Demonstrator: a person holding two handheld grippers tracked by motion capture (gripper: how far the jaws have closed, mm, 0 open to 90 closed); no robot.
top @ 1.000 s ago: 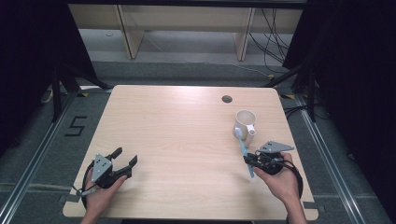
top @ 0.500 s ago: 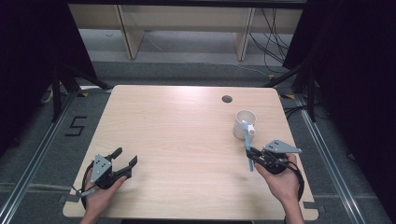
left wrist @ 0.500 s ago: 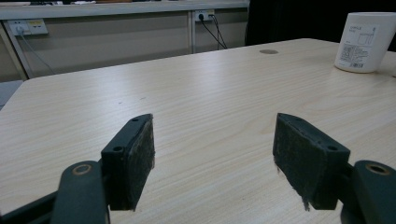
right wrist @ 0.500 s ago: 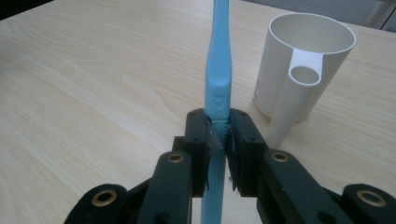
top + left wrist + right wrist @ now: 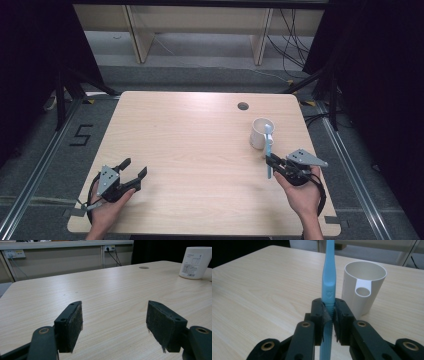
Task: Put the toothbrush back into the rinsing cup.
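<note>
I'm clamping my right tool [image 5: 328, 315] on the blue toothbrush [image 5: 329, 282], its head already reaching over the white cup [image 5: 260, 134] just beyond on the counter [image 5: 200, 150]. I'm thinking: keep the handle upright and centre it over the rim before lowering. My left tool [image 5: 131, 173] is resting released, well apart.

The high view looks forward and down from above the person's side onto the whole pale wooden bench [image 5: 200, 150]. The left gripper view sits low near the bench top, facing across it toward the white cylindrical cup [image 5: 195, 262] (far off). The right gripper view looks from close by at that same cup [image 5: 364, 287], which the high view shares [image 5: 261, 133].
</note>
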